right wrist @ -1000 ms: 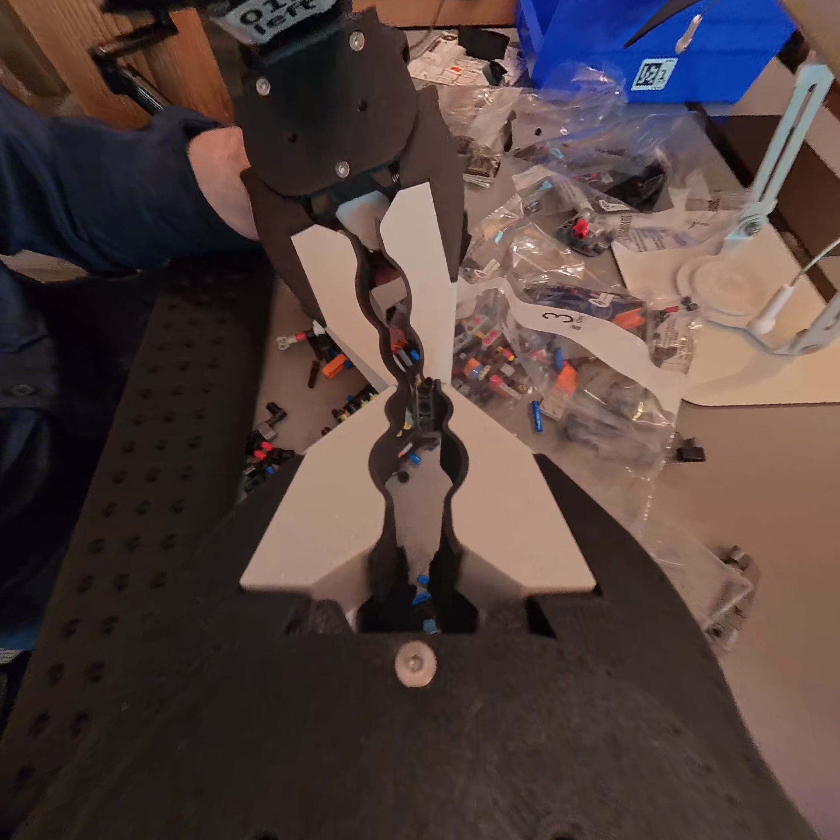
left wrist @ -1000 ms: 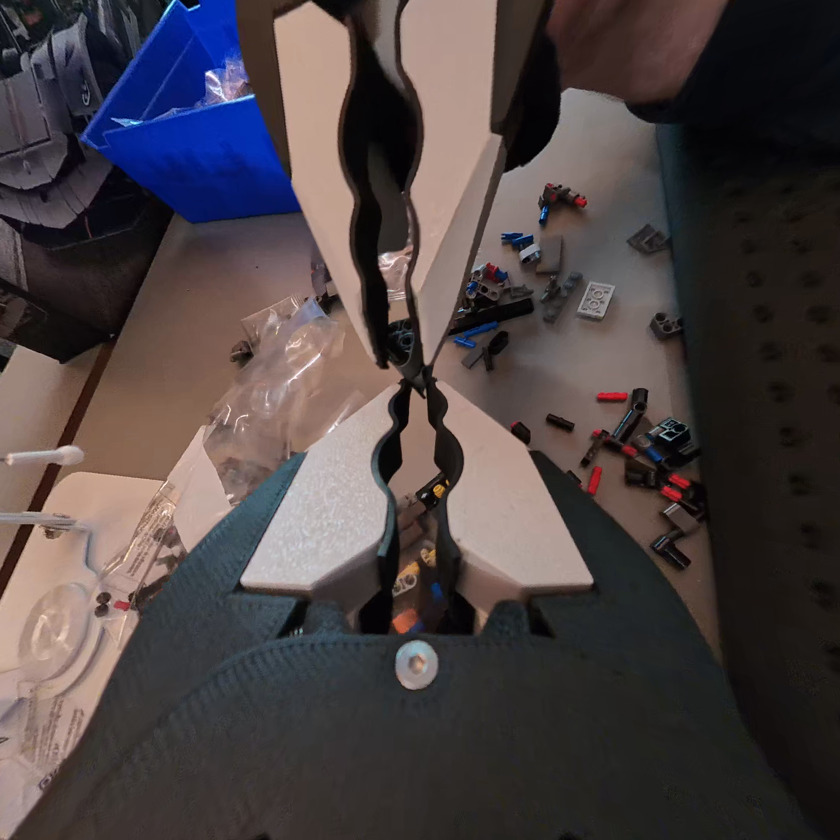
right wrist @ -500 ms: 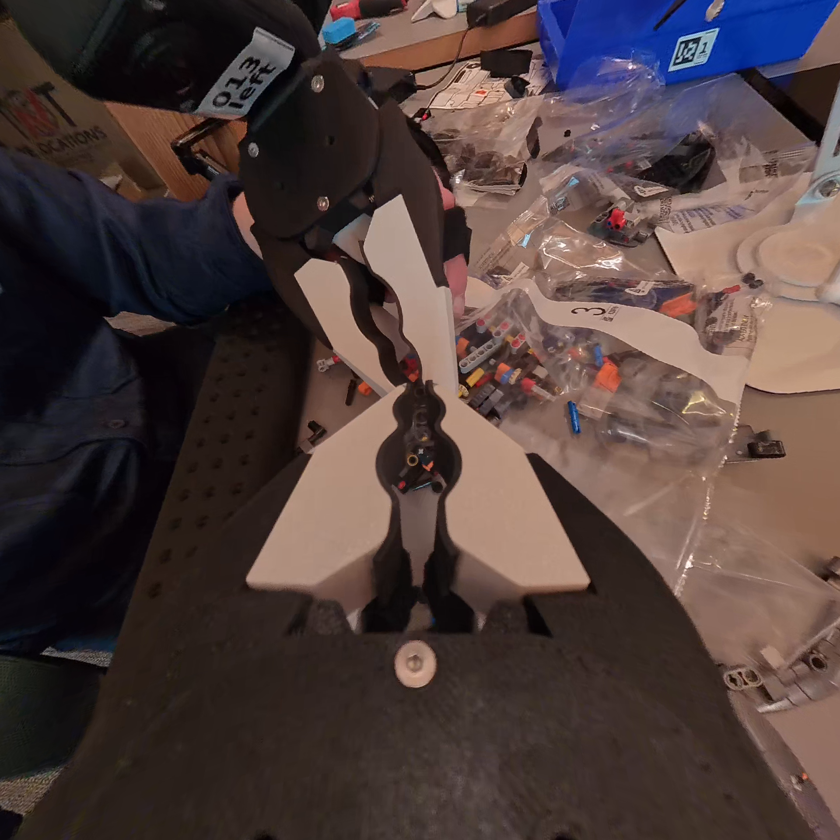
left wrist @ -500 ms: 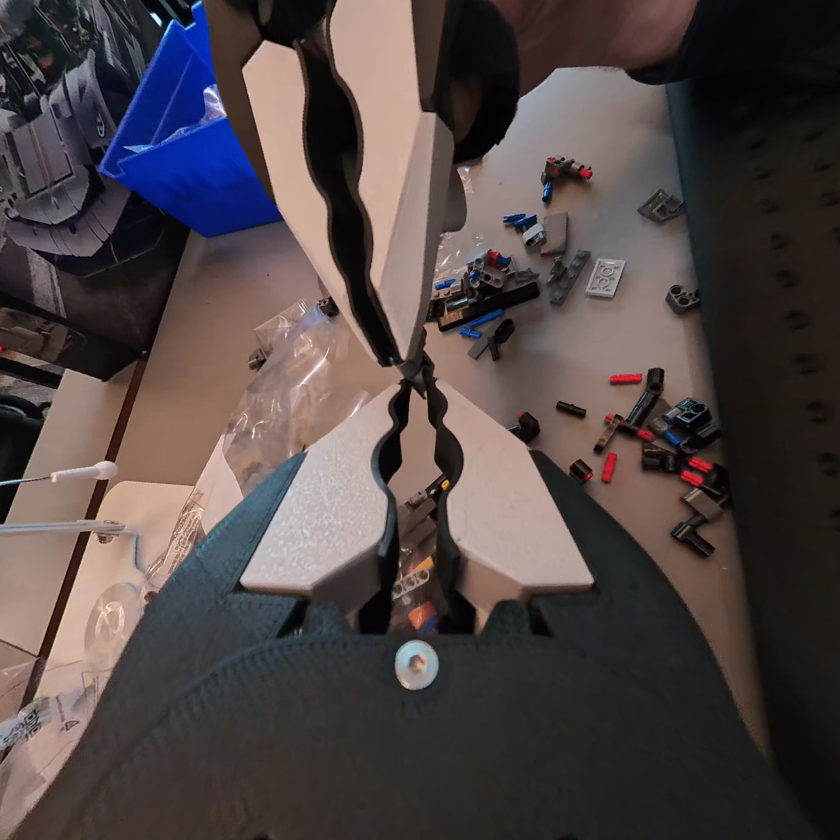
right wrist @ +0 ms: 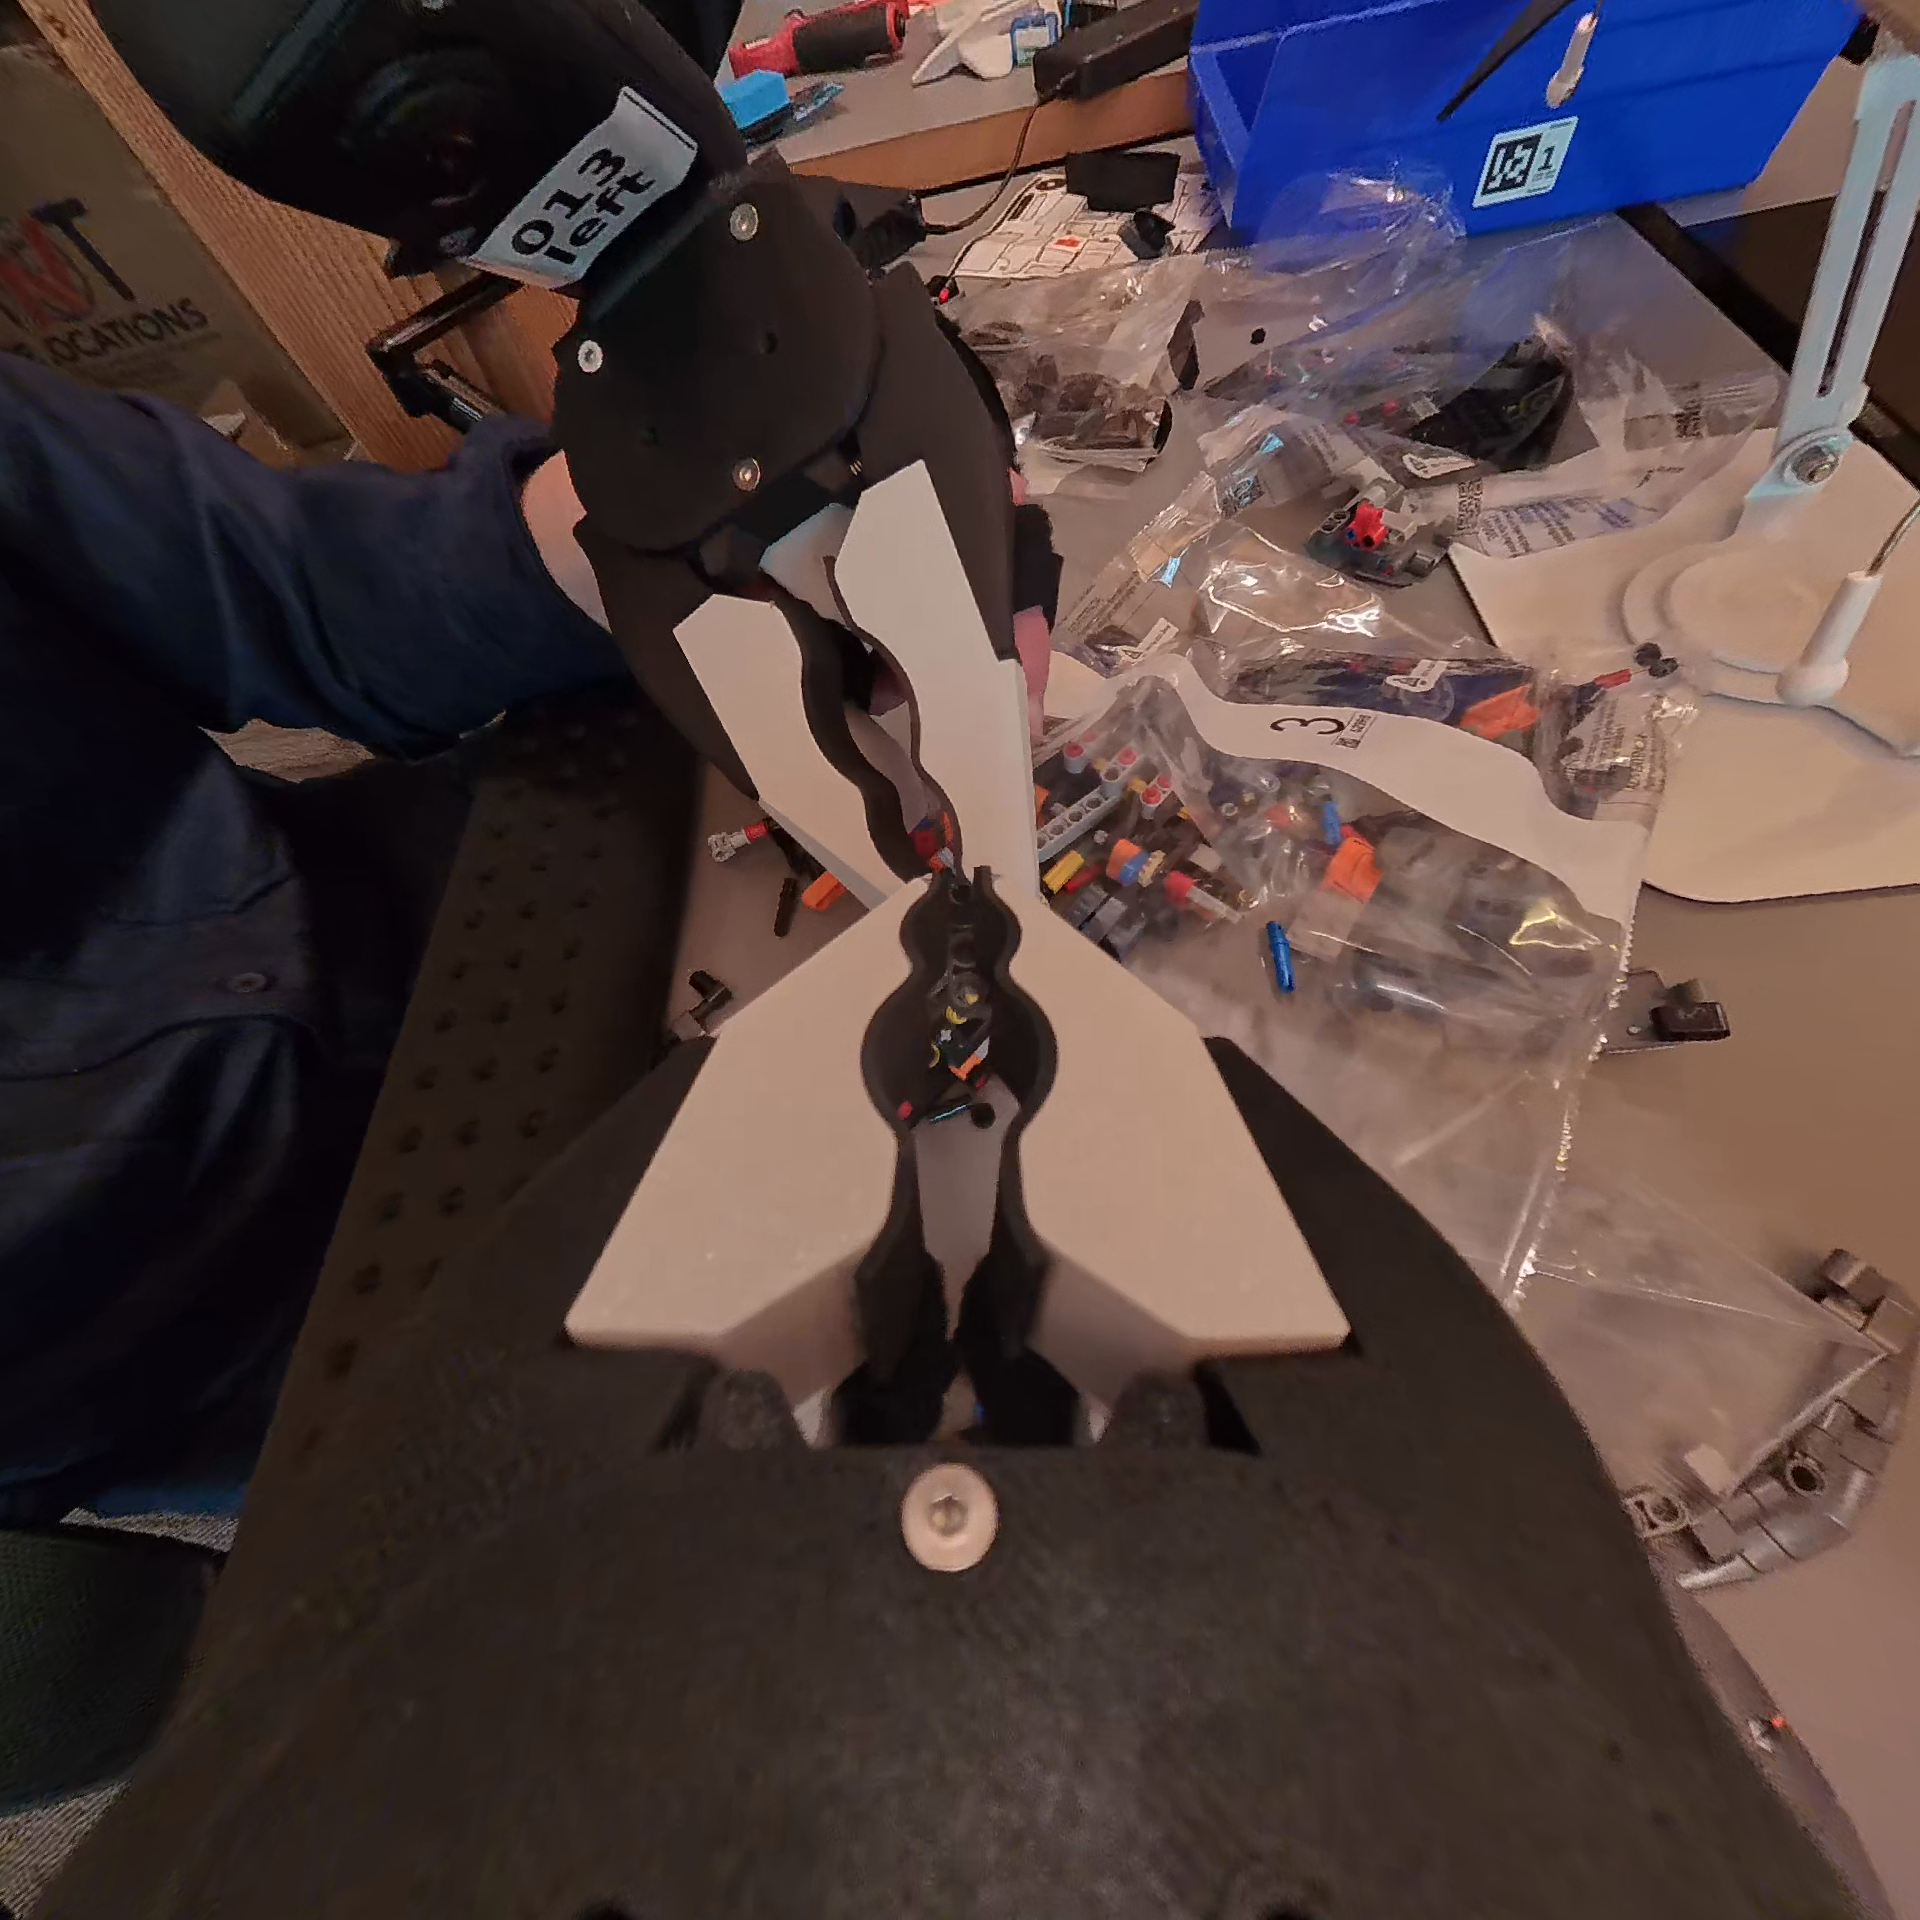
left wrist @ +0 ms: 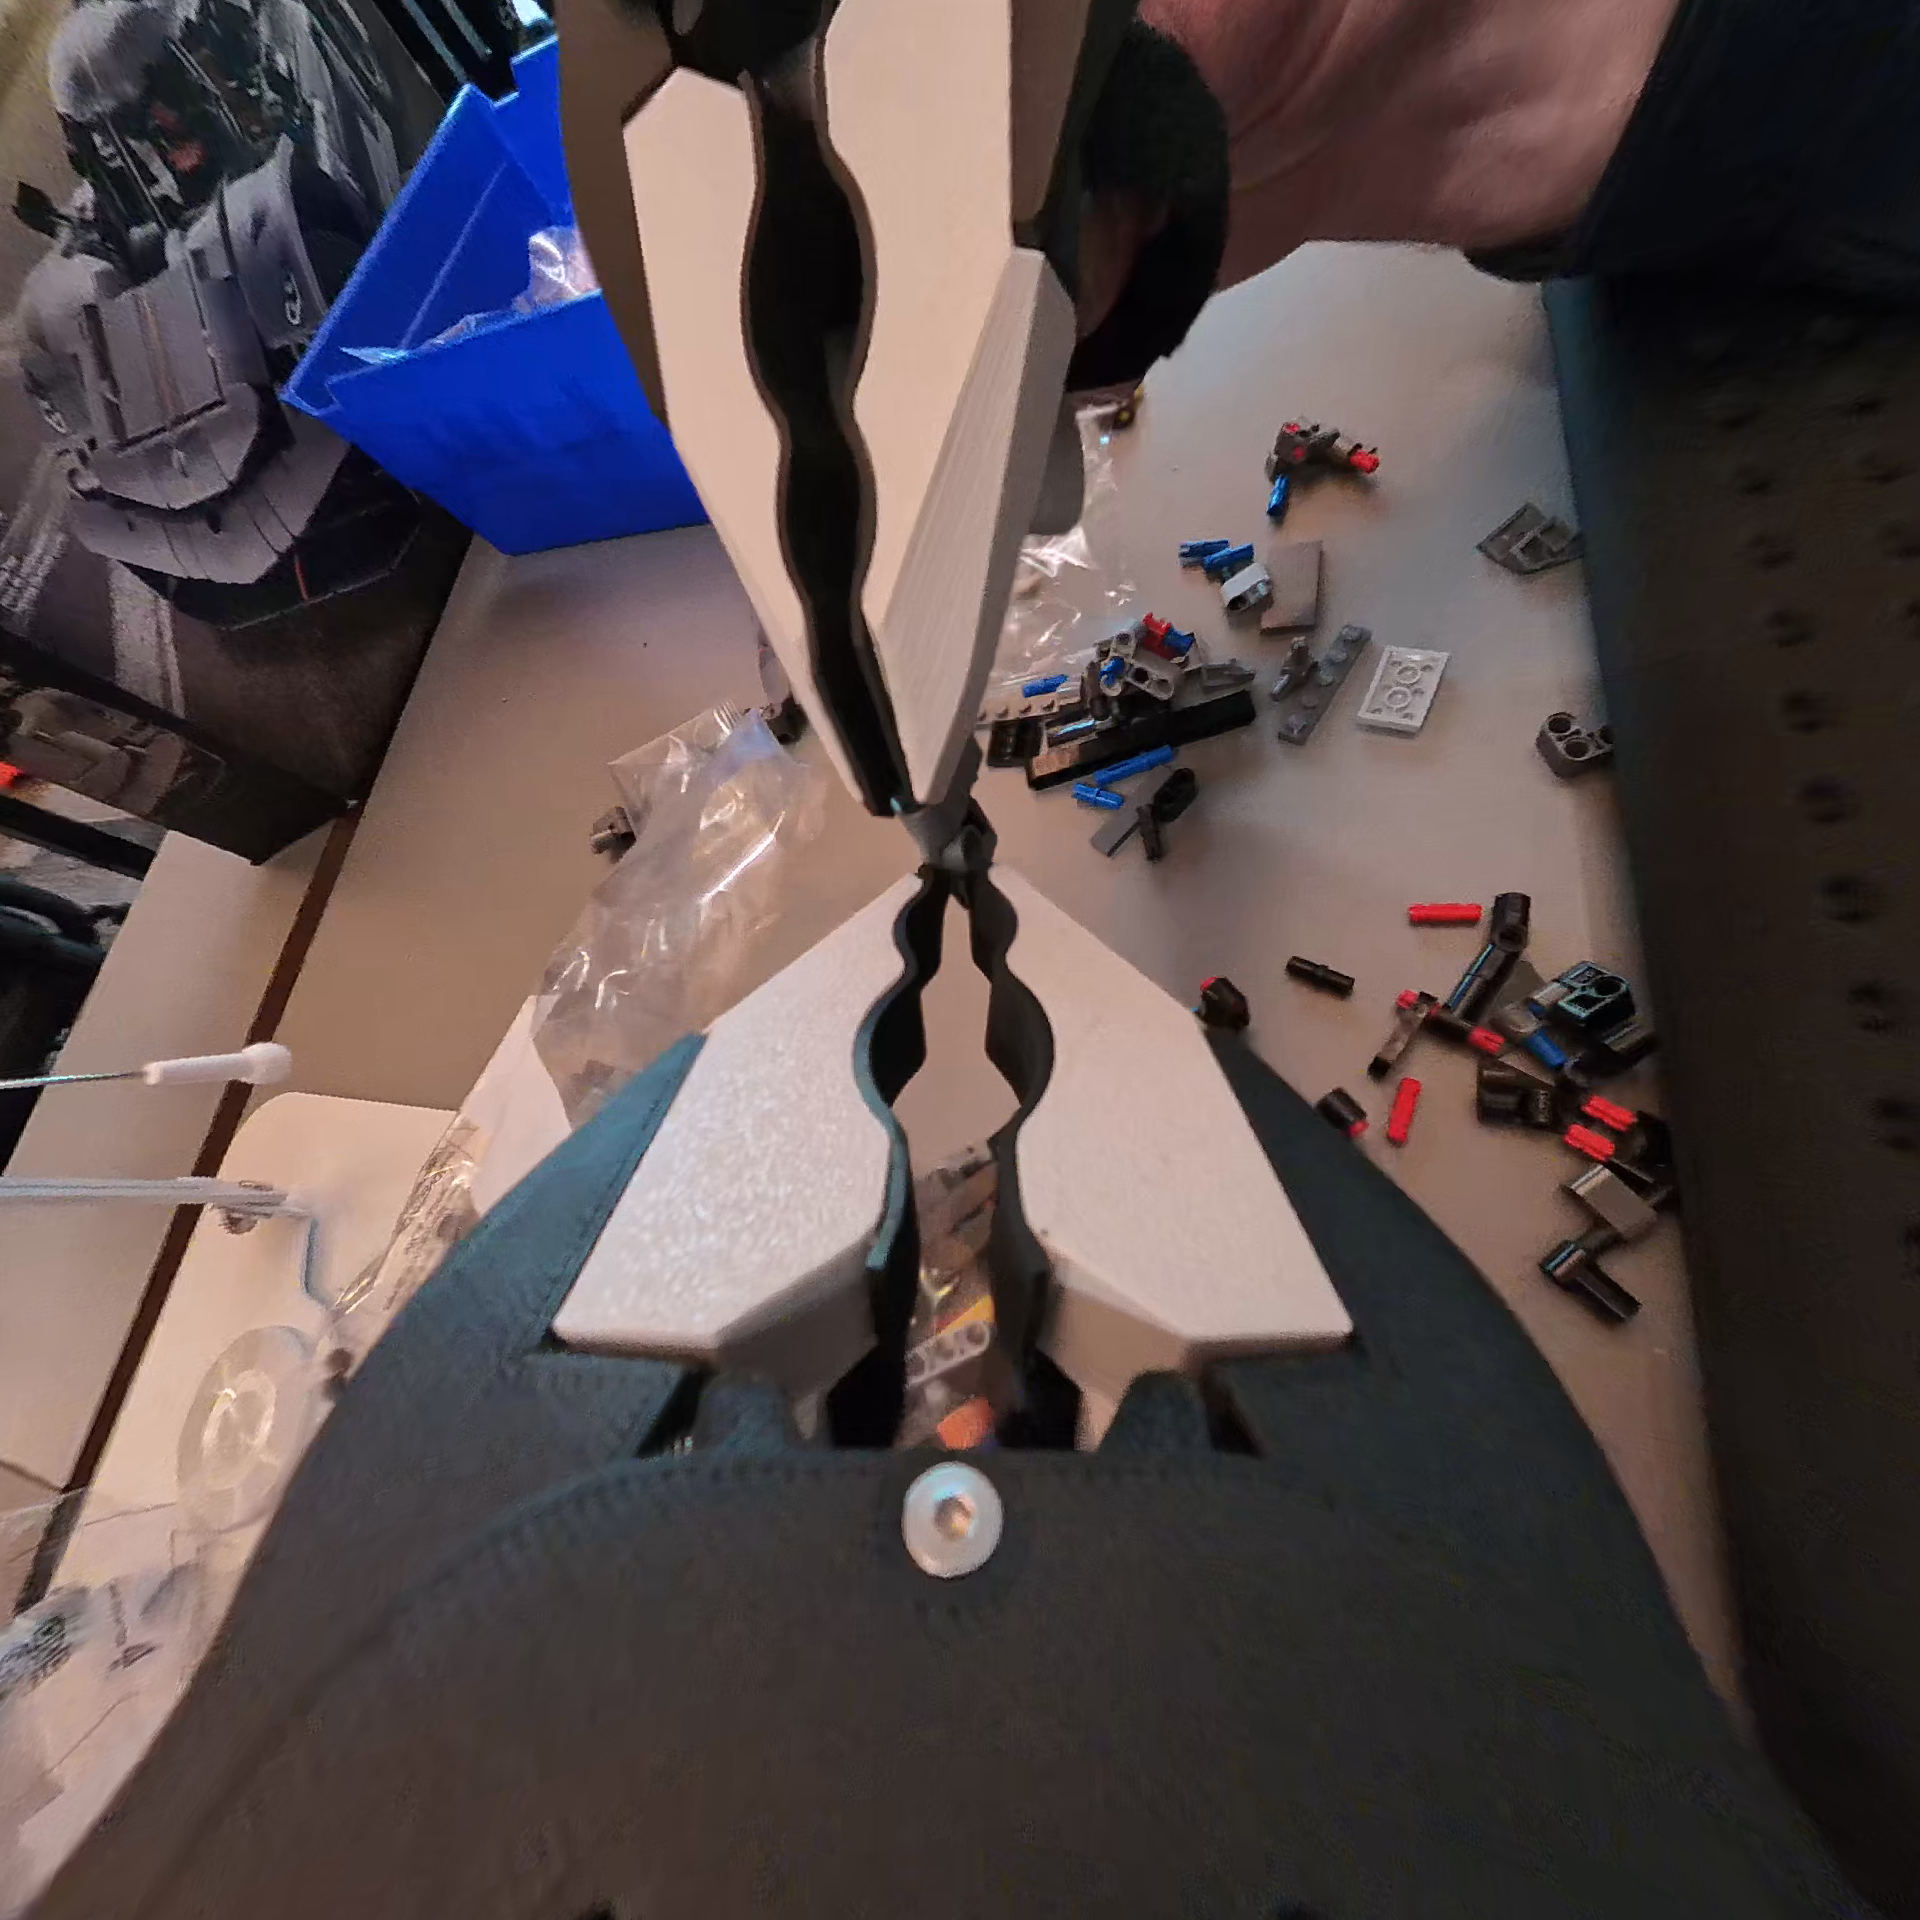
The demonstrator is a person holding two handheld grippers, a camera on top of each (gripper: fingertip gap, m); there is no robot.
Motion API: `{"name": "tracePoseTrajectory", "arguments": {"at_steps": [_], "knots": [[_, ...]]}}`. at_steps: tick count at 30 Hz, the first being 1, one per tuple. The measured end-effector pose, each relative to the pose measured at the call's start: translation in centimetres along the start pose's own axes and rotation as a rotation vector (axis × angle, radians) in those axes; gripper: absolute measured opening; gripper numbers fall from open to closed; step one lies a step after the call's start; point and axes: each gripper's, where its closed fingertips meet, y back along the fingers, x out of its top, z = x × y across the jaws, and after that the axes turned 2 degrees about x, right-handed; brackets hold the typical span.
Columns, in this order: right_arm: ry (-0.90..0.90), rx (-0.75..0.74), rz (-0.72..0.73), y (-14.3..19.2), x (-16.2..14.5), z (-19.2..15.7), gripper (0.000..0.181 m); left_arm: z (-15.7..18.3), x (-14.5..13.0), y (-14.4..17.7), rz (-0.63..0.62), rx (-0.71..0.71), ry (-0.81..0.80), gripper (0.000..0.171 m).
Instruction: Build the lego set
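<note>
Meeting tip to tip above the table (left wrist: 499, 665), the left gripper (left wrist: 948, 883) and the right gripper (right wrist: 961, 883) are both pinching down on a small grey lego piece (left wrist: 951, 836) held in the air between them. The jaws of each are standing nearly closed at the tips, with the wavy inner pads gapping farther back. In the left wrist view, the right gripper (left wrist: 894, 800) is descending from above, and loose lego parts (left wrist: 1496, 1039) in black, red and blue are lying scattered to the right of the left gripper. A clear plastic bag (left wrist: 686, 894) is lying to its left, with a blue bin (left wrist: 499, 395) beyond. In the right wrist view, the left gripper (right wrist: 940, 868) is reaching in from the upper left, and bags of sorted parts (right wrist: 1299, 862) are lying just right of the tips.
</note>
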Motion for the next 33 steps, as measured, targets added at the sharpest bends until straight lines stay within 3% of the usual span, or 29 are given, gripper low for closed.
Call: {"name": "tracePoseTrajectory", "arguments": {"at_steps": [12, 13, 14, 15, 17, 18, 24, 29, 33], "knots": [[0.044, -0.03, 0.009, 0.8, 0.4, -0.3, 0.0, -0.7, 0.2, 1.5, -0.036, 0.068, -0.088, 0.0], [0.044, -0.037, 0.009, 0.9, 0.4, -0.2, 0.0, -0.9, -0.5, 1.6, -0.076, 0.074, -0.097, 0.0], [0.045, -0.044, 0.041, 1.4, 0.8, -0.1, 0.0, -1.6, -3.1, 1.6, -0.218, 0.107, -0.133, 0.0], [0.04, -0.048, 0.123, 2.7, 2.0, -0.1, 0.0, -1.4, -4.5, 1.6, -0.242, 0.095, -0.127, 0.0], [0.035, -0.099, 0.19, 5.7, 2.7, 0.4, 0.0, -1.2, -2.2, 2.4, -0.099, 0.072, -0.061, 0.0], [0.038, -0.129, 0.157, 5.9, 1.9, 0.8, 0.0, -1.7, -1.4, 2.8, -0.1, 0.105, -0.097, 0.0], [-0.028, -0.143, -0.141, 2.1, -4.3, 3.2, 0.001, -1.9, -1.9, 2.5, -0.088, 0.071, -0.025, 0.0], [-0.042, -0.192, -0.219, -0.4, -5.0, 4.5, 0.001, -3.9, -1.4, 3.9, -0.046, 0.161, 0.024, 0.0], [-0.051, -0.339, -0.212, -2.3, -4.1, 7.6, 0.004, -3.9, -1.5, 3.4, -0.058, 0.166, 0.025, 0.0]]}}
